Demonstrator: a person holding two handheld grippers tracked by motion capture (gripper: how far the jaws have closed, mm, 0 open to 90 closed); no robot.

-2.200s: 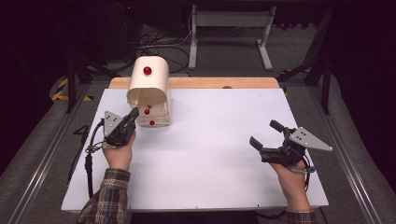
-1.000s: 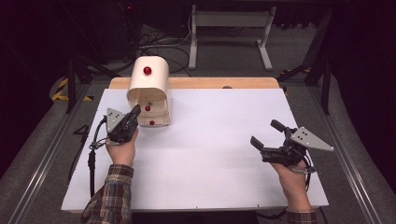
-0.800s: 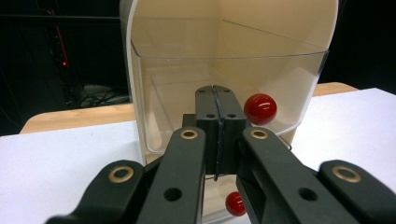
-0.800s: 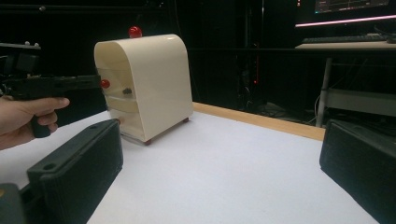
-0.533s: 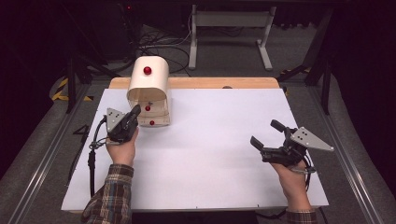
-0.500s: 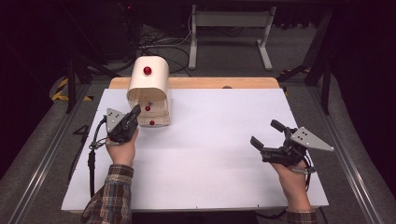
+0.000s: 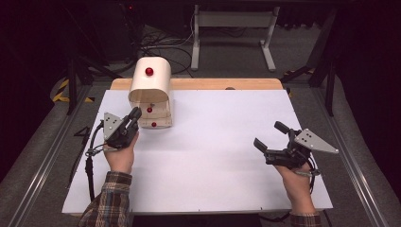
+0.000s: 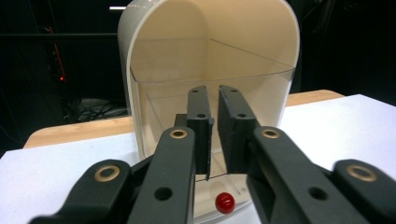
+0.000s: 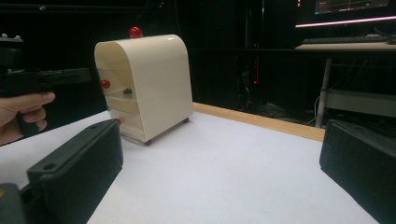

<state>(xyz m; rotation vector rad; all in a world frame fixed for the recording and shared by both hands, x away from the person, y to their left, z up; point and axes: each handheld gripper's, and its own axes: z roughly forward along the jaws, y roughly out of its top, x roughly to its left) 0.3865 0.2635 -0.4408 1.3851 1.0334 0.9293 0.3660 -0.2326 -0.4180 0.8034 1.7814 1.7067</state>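
Note:
A cream arched box [image 7: 150, 82] with a red knob on top stands at the back left of the white table. Its clear drawers carry red knobs [image 7: 149, 109]. My left gripper [image 7: 136, 113] points at the drawer fronts. In the left gripper view its jaws [image 8: 215, 91] stand a narrow gap apart in front of the upper clear drawer [image 8: 261, 88]. They have just been opening and I see nothing between them. A lower red knob [image 8: 224, 202] shows beneath them. My right gripper [image 7: 268, 134] rests open at the right, far from the box [image 9: 149, 79].
The white sheet [image 7: 213, 156] covers the table, with a wooden strip [image 7: 222, 83] along its far edge. A cable [image 7: 89, 161] trails from the left gripper down the table's left side. Metal stand legs [image 7: 231, 21] rise behind the table in the dark.

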